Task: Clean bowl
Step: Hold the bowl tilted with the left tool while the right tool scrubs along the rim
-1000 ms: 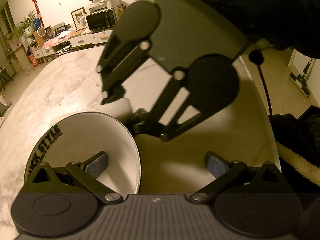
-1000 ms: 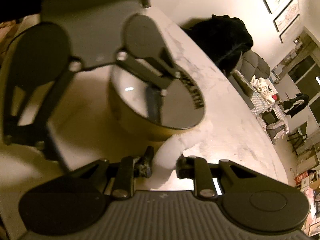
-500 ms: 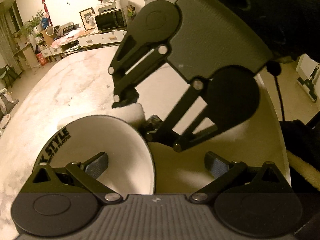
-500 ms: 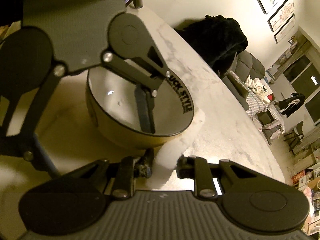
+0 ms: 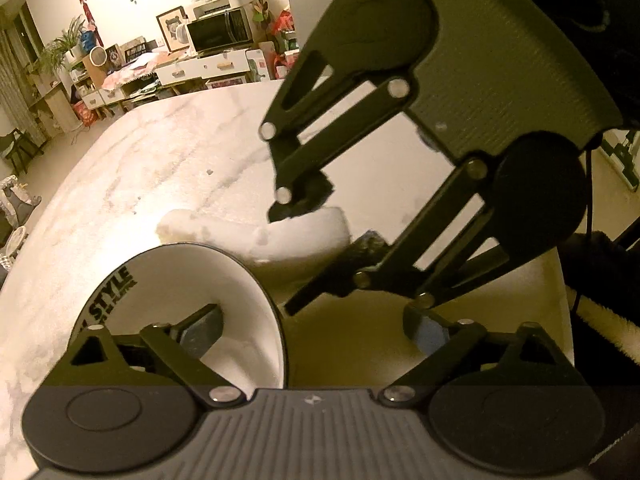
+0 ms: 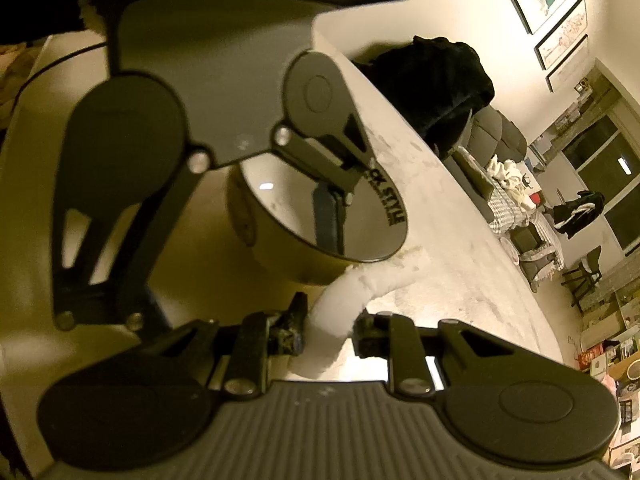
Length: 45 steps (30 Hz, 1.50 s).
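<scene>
left wrist view: my left gripper (image 5: 320,330) straddles the wall of the bowl (image 5: 176,280), one finger (image 5: 202,326) inside against the white inner face, the other (image 5: 426,326) outside by the yellow outer wall. its jaws have just been closing with the bowl's wall between them; i cannot tell whether the pads press on it yet, and the outer finger looks apart from the wall.

the bowl stands on the marble table (image 5: 120,184), near the edge closest to me. it is tipped on its side, so its mouth faces sideways and slightly up toward the far end of the table. black lettering runs along the inner rim. a round bowl has no long axis to speak of; its opening axis lies closer to level than upright.

in the right wrist view my right gripper (image 6: 330,330) is clenched on a white cloth (image 6: 352,296), pinched between both fingers. the cloth curves up from the jaws and its far end lies on the table at the bowl's lower rim, touching or just beside it. from this side the bowl (image 6: 320,208) shows its grey-lit inside, with my left gripper's (image 6: 244,276) inner finger (image 6: 328,220) reaching down into it.

behind the table sit a dark coat (image 6: 436,84) and framed pictures (image 6: 556,12).
</scene>
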Tool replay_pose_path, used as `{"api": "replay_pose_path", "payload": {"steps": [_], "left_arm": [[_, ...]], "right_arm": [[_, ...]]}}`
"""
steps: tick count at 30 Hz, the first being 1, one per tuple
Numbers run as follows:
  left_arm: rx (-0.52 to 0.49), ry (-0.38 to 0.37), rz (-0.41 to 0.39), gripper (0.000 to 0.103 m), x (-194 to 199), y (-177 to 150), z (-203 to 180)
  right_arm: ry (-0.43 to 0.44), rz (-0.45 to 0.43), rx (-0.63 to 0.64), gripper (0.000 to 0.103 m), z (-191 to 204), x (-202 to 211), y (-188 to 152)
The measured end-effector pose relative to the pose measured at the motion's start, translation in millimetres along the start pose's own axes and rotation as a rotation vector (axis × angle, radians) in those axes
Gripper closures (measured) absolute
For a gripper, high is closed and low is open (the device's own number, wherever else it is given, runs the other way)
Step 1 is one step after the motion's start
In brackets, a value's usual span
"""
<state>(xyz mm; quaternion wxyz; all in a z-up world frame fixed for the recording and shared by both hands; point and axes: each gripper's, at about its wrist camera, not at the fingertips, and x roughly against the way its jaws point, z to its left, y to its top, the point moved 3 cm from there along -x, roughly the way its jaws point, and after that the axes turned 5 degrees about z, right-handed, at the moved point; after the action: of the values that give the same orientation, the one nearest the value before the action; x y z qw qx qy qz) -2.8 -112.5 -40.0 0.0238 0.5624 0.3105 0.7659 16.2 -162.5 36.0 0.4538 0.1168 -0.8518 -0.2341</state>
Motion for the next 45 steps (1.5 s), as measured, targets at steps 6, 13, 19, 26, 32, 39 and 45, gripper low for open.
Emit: {"api": "replay_pose_path", "payload": {"steps": [6,13,19,26,32,39,45], "left_arm": [[0.04,0.004,0.035,0.025,7,-3,6],[0.076,0.011,0.047,0.027,14,-8,17],[0.083,0.036,0.014,0.027,18,-14,25],[0.035,0.035,-0.011,0.02,20,-17,23],[0.024,0.022,-0.026,0.02,16,-13,21],[-0.001,-0.003,-0.036,0.019,13,-3,13],[-0.019,-0.008,-0.044,0.019,11,-2,2]], "right_arm": [[-0.009,-0.013,0.004,0.079,0,10,-1],[-0.03,-0.022,-0.001,0.079,-4,12,-3],[-0.033,-0.025,0.006,0.079,-11,5,-4],[-0.021,-0.029,0.024,0.079,-29,-15,2],[0.002,-0.021,0.027,0.079,-37,-31,7],[0.003,-0.017,0.029,0.079,-33,-28,7],[-0.003,-0.005,0.024,0.079,-21,-14,5]]}}
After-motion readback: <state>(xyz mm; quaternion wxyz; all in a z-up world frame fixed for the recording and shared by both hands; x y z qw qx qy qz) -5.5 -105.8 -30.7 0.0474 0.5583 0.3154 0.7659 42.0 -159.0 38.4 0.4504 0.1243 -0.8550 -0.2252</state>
